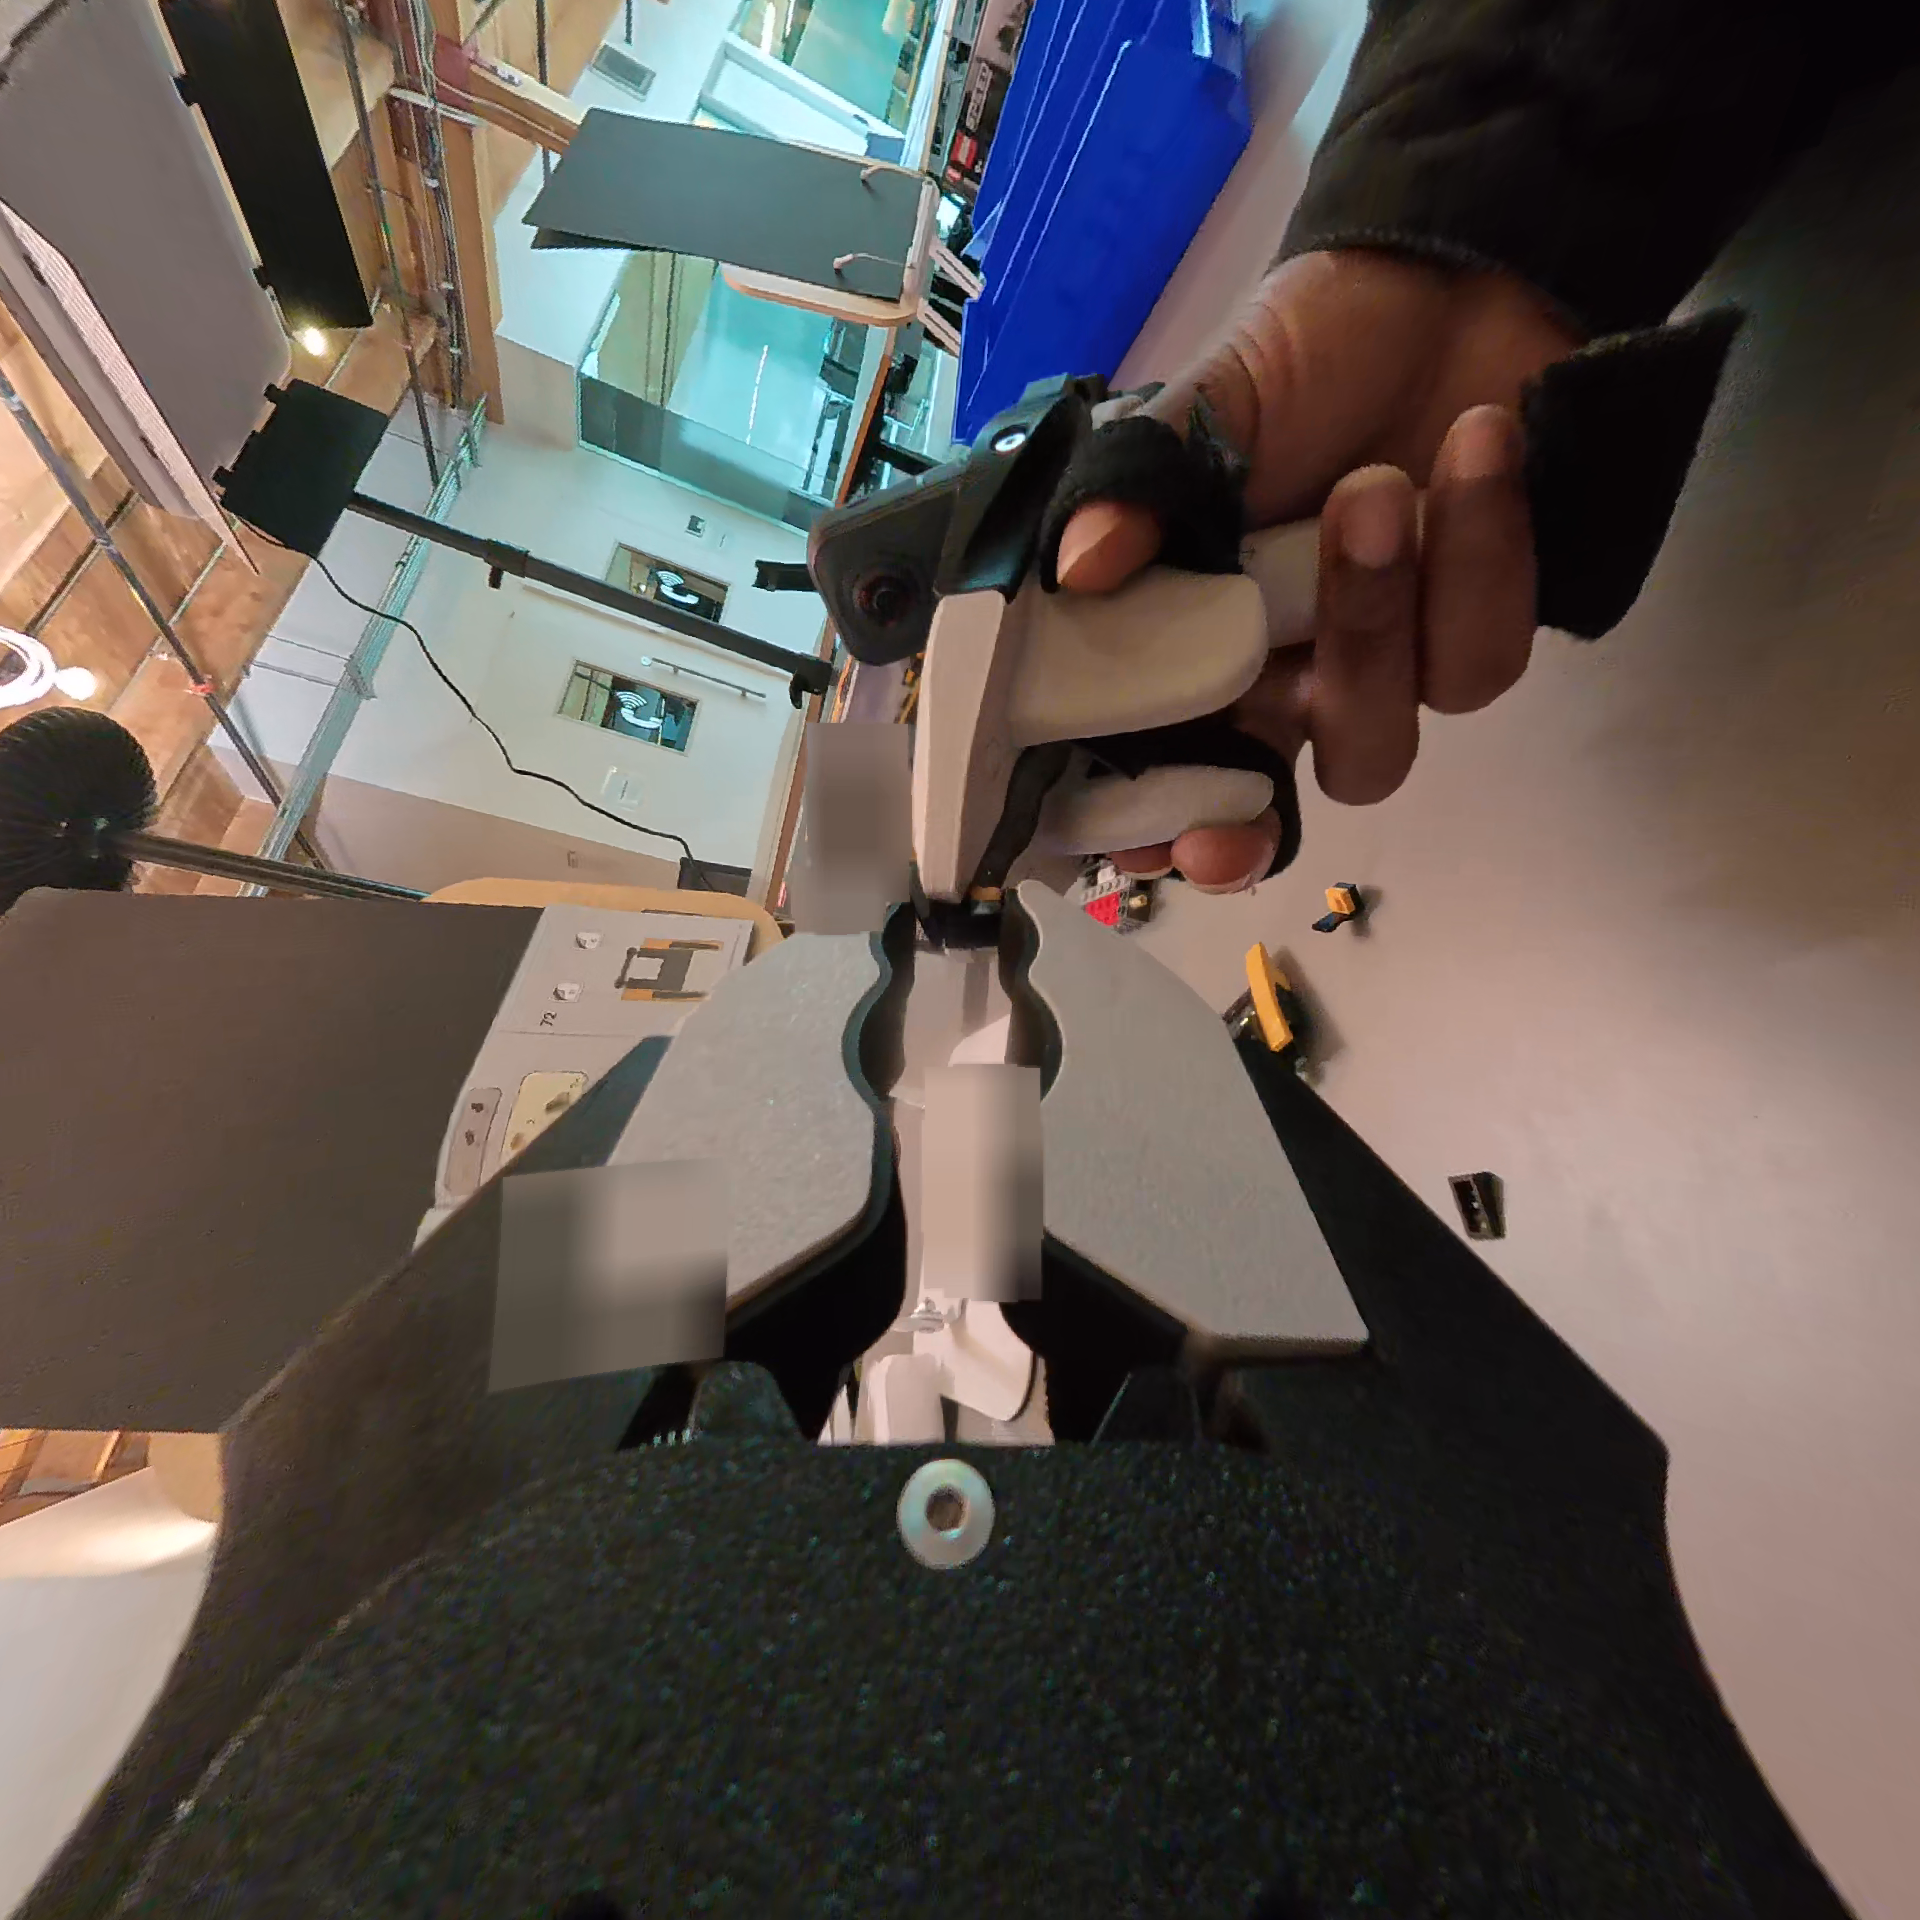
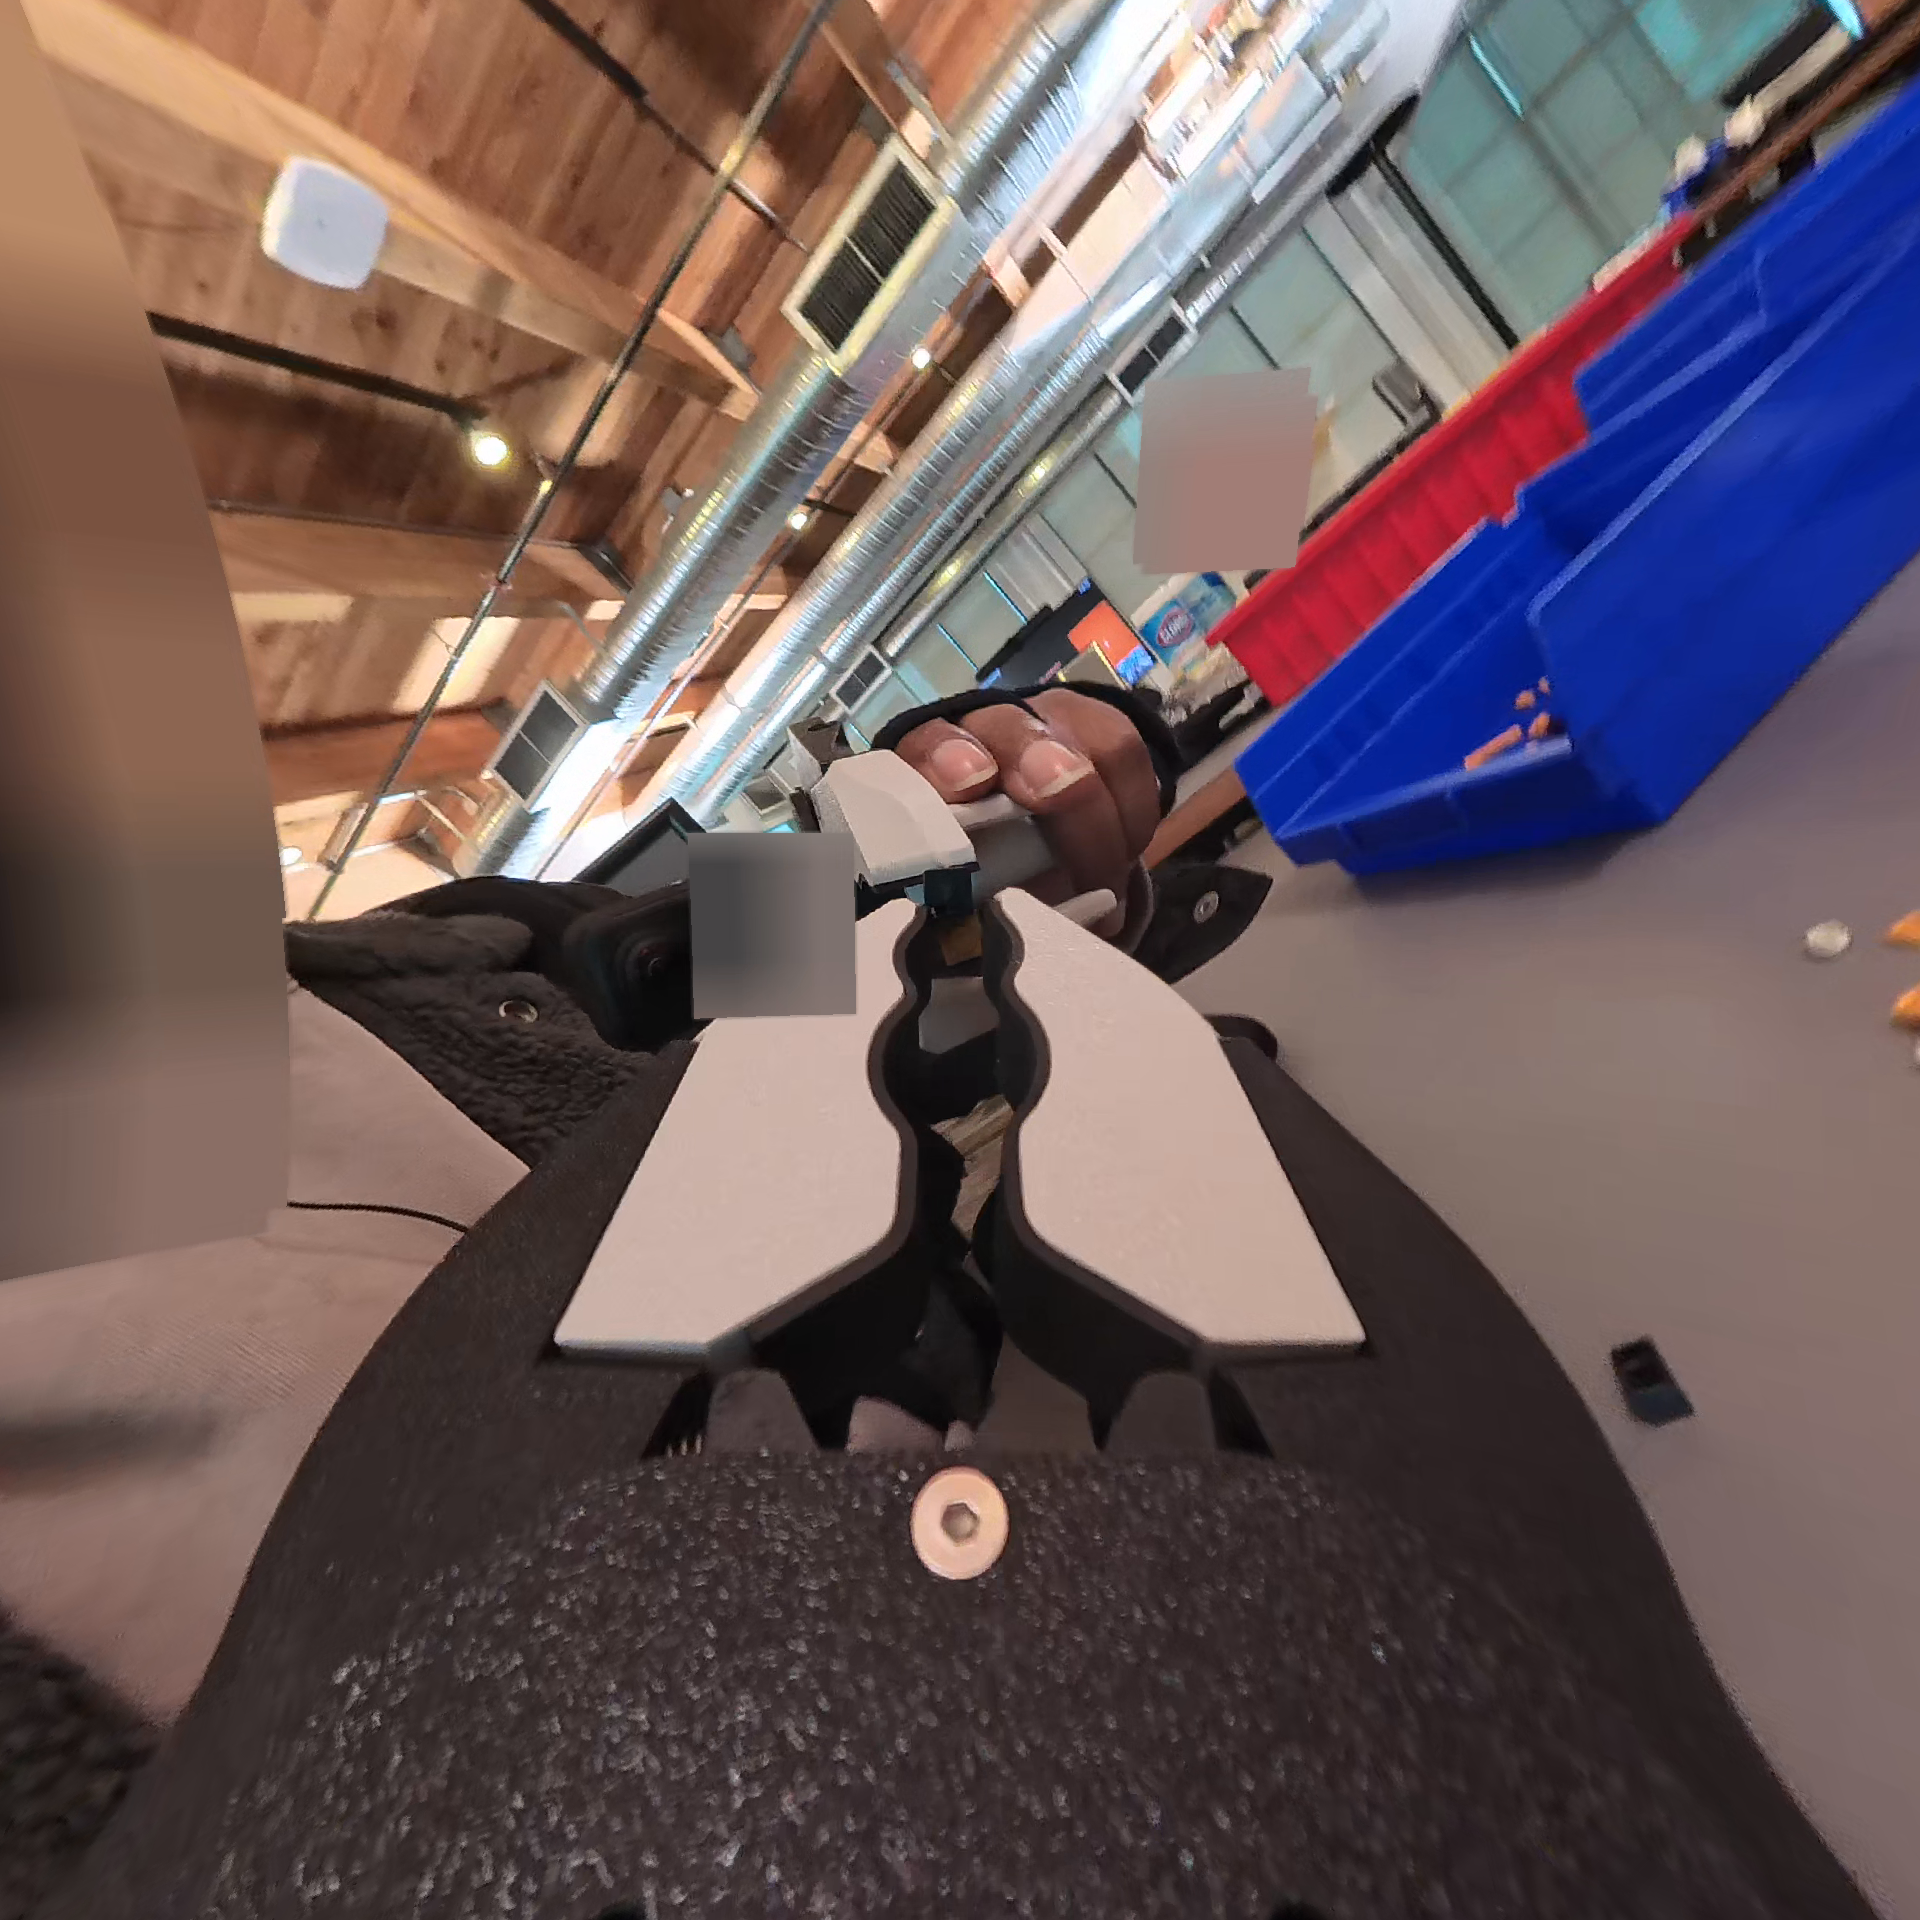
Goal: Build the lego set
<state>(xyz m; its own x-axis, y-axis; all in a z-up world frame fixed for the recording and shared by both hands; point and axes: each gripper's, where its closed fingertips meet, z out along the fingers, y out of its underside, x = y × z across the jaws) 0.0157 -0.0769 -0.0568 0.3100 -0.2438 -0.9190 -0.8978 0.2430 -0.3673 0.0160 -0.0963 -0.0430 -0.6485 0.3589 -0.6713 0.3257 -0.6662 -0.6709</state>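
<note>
Left gripper (image 1: 961,920): narrow, its tips closed on the small lego assembly (image 1: 977,904). It was held in the air above the table (image 1: 1662,1039).
Right gripper (image 2: 954,920): also narrow and pinching the same assembly, meeting the left one tip to tip. Which part each one held could not be told.
Step in hand: probably pressing two tiny parts together.
How to do it well: keep both pinches firm and line the studs up squarely. Push straight along the joint without twisting. So small a piece could pivot or pop out from between the smooth tips.
Assembly: dark, hard plastic with a tan bit, blocky, mostly hidden by the tips.
Fingers: flat pale-grey plates with wavy inner edges, set in rough black printed bodies.
Hands: right hand (image 1: 1382,499) and left hand (image 2: 1070,790) each gripped a white handle.
Loose parts: a yellow-and-black piece (image 1: 1270,1003) and a black brick (image 1: 1475,1205) lay to the right on the table. A red-and-grey build (image 1: 1117,899) sat farther off.
Booklet (image 1: 623,987): open instruction pages, to the left.
Table: matte grey and smooth.
Bins: glossy blue bins (image 2: 1662,675) and a red bin (image 2: 1455,499), far right.
</note>
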